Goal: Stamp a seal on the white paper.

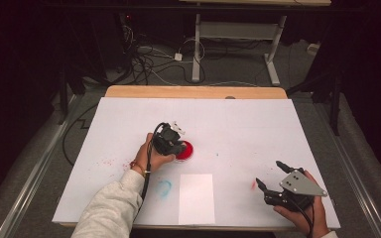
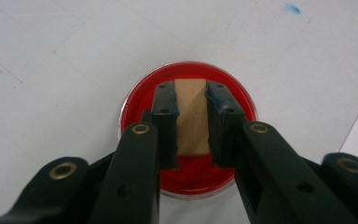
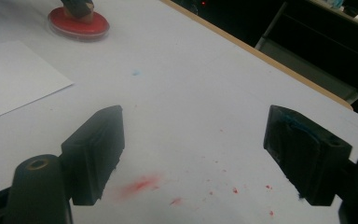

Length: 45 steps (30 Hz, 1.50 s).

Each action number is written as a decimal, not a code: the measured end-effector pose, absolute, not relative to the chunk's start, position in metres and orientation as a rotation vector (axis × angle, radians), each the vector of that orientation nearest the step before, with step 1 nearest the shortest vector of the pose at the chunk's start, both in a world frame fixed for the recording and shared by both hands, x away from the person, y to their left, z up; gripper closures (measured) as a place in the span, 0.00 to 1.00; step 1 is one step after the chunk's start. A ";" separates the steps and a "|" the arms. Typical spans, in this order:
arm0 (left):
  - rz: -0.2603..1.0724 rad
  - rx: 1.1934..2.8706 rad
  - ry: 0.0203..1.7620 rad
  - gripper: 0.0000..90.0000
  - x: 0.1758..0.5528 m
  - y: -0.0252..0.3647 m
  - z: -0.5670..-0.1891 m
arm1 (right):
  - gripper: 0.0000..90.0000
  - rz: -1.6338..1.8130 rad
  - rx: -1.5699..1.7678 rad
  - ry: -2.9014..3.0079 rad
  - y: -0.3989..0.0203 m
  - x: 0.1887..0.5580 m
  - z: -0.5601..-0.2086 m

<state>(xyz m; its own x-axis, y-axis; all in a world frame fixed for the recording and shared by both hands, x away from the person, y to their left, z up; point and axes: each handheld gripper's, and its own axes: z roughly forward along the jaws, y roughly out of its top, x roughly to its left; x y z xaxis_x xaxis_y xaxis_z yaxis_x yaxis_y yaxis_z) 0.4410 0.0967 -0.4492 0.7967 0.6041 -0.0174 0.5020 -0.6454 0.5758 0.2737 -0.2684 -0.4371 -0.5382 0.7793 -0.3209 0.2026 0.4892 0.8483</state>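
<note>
Nearest the camera in the high view, lower right of the frame, the right hand-held gripper (image 1: 270, 175) just sits low over the desk (image 1: 258, 124) with its jaws spread wide and nothing between them, a few red smears on the white surface around it. A blank sheet of paper (image 1: 196, 198) lies bottom centre.

Further up, around the middle of the frame, the left hand-held gripper (image 2: 193, 119) is clamped on a small wooden block (image 2: 192, 116), probably a stamp, pads squeezing its two long sides. In the left gripper view the block's long axis runs straight away between the jaws, and it sits right over the round red ink dish (image 2: 186, 182), apparently dipping into it. So the dish is directly under the left one, well away from the right. My guess: next is lift and carry toward the paper.
</note>
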 end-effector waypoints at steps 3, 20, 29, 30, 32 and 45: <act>0.221 2.393 0.822 0.82 0.442 0.099 -0.451 | 0.23 1.021 0.809 2.014 -0.269 0.274 -0.437; 0.264 2.391 0.820 0.82 0.437 0.096 -0.454 | 0.23 1.019 0.804 2.012 -0.268 0.273 -0.437; 0.249 2.370 0.824 0.82 0.438 0.099 -0.455 | 0.23 1.018 0.802 2.014 -0.268 0.273 -0.437; 0.251 2.370 0.825 0.82 0.438 0.099 -0.455 | 0.23 1.017 0.802 2.014 -0.268 0.273 -0.437; 0.272 2.367 0.820 0.82 0.436 0.098 -0.455 | 0.23 1.016 0.803 2.013 -0.268 0.273 -0.437; 0.346 2.304 0.763 0.82 0.422 0.099 -0.426 | 0.23 1.018 0.795 2.003 -0.270 0.272 -0.436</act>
<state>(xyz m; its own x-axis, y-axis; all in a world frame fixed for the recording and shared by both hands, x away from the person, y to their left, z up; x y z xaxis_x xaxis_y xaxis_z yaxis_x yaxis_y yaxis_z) 0.4222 0.0995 -0.4262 0.7929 0.6082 0.0369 0.4283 -0.5993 0.6763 0.2724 -0.2696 -0.4355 -0.5337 0.7777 -0.3322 0.1902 0.4932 0.8489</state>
